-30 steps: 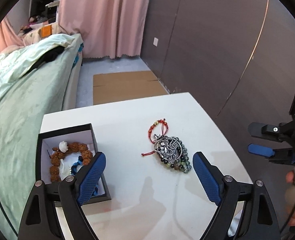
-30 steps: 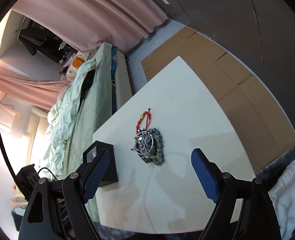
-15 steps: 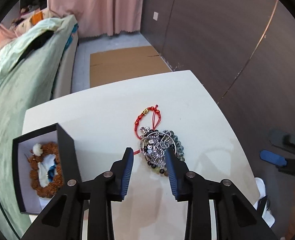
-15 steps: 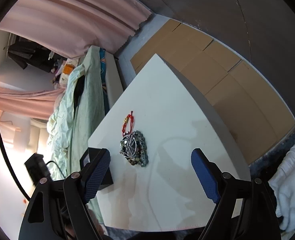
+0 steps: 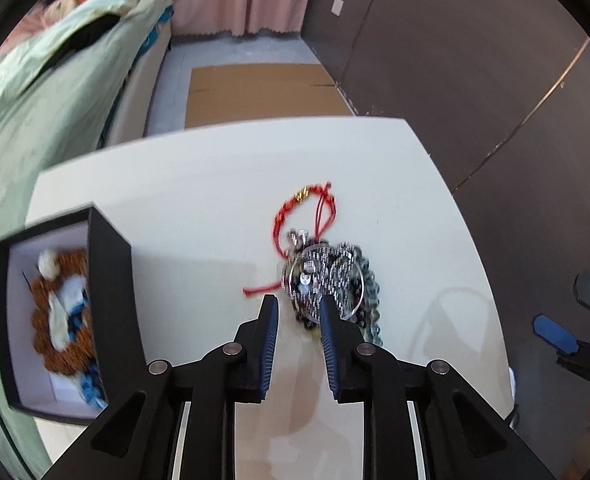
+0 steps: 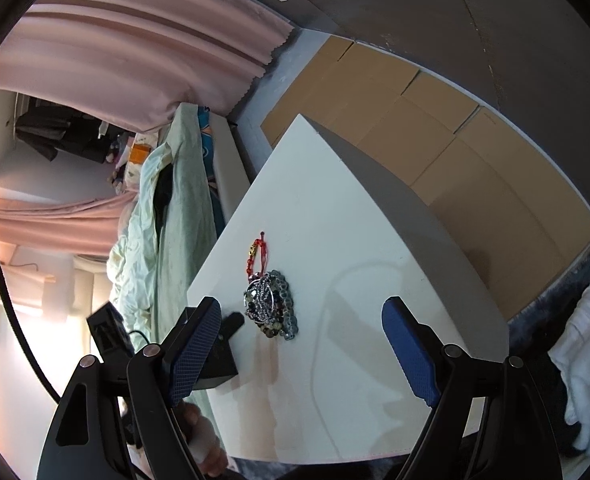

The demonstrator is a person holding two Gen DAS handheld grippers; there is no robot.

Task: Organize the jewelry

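Sitting in the black box already: 1 brown bead bracelet. Left gripper jaws are narrowing around the desk pile, not gripping; right gripper is hanging wide open.

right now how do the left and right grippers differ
The left gripper has its jaws narrowed to a small gap around the near edge of the jewelry pile; the right gripper gapes wide. The left is low at the pile; the right hangs back above the white table. Both have blue pads.
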